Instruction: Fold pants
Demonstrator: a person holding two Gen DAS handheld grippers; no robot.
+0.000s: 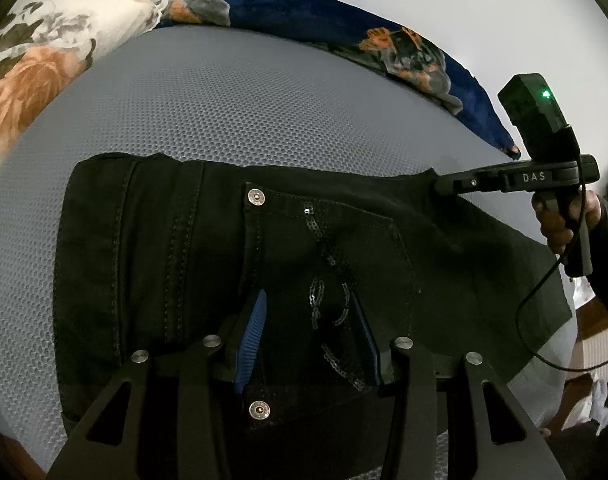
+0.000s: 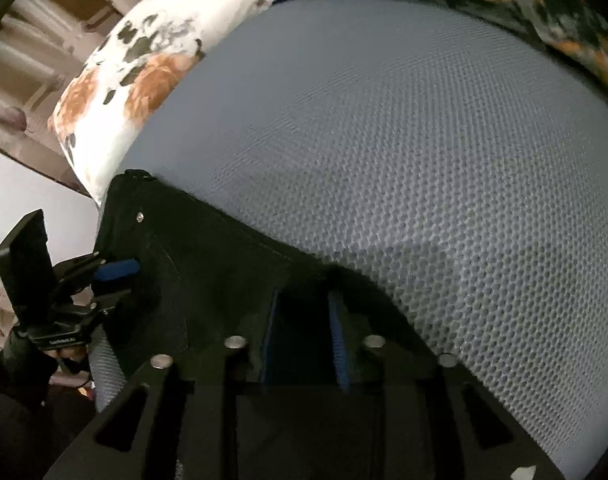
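Observation:
Black pants [image 1: 184, 248] lie folded on a grey mesh mattress [image 1: 232, 104], back pocket with sequin pattern [image 1: 327, 280] facing up. My left gripper [image 1: 307, 304] hovers over the pocket, blue pads apart, open. My right gripper [image 1: 443, 186] sits at the pants' far right edge; in its own view [image 2: 304, 300] the blue pads stand apart with black cloth between them. The pants also show in the right wrist view [image 2: 208, 264], with the left gripper [image 2: 120, 270] at their left edge.
A white floral pillow [image 1: 40, 52] lies at the mattress's far left. A dark blue floral blanket [image 1: 343, 28] runs along the back edge. A cable [image 1: 543, 312] hangs from the right gripper. Floor shows at the right.

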